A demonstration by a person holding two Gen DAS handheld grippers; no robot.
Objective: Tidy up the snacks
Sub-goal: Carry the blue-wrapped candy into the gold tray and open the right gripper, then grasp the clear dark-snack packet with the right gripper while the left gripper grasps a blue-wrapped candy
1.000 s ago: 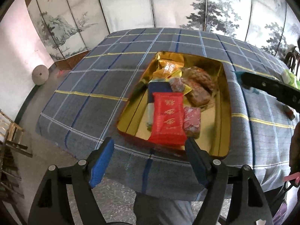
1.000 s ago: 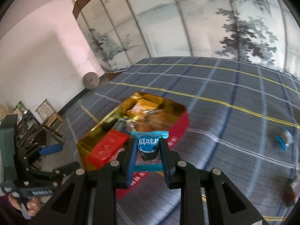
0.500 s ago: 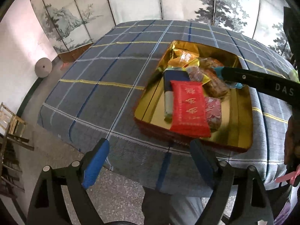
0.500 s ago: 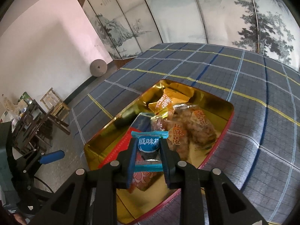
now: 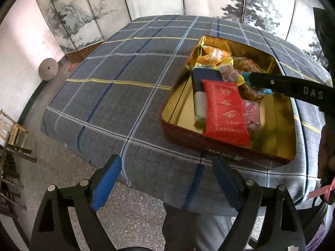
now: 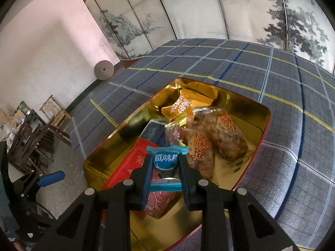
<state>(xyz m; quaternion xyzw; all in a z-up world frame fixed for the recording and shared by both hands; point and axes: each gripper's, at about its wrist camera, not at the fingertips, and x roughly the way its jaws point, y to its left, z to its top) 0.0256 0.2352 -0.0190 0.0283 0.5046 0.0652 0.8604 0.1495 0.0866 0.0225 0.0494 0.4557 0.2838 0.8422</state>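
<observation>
1. Right gripper [image 6: 165, 168]: clamped on a small blue-wrapped snack packet with white characters [image 6: 165, 163], poised over the near middle of a shallow gold-lined metal tin with red outer walls [image 6: 262, 113].
2. Left gripper [image 5: 165, 185]: spread wide, nothing between its blue-padded fingers [image 5: 106, 185], hanging past the near edge of the table and well apart from the tin.
3. Inside the tin: a flat red packet with gold characters [image 5: 225, 112] lying over a dark blue packet [image 5: 204, 76], a pink patterned packet [image 5: 252, 115] beside it, 2 clear bags of brown fried twists [image 6: 215, 138] in the middle, an orange-yellow packet [image 6: 184, 105] at the far end.
4. Bare gold floor [image 6: 247, 125] visible along the tin's right side and near corner.
5. Surface: a table covered by a grey-blue plaid cloth with yellow, white and dark blue lines [image 5: 117, 96], the cloth draping over the near edge; the tin sitting toward the right half in the left wrist view.
6. Room: a folding screen painted with ink landscapes and pine trees [image 6: 209, 12] behind the table, a pale pink-white wall [image 6: 48, 39] on the left, a grey round stone disc [image 5: 48, 69] leaning at the wall's foot, stacked wooden chairs [image 6: 35, 129] at far left, a speckled grey floor [image 5: 69, 161] below.
</observation>
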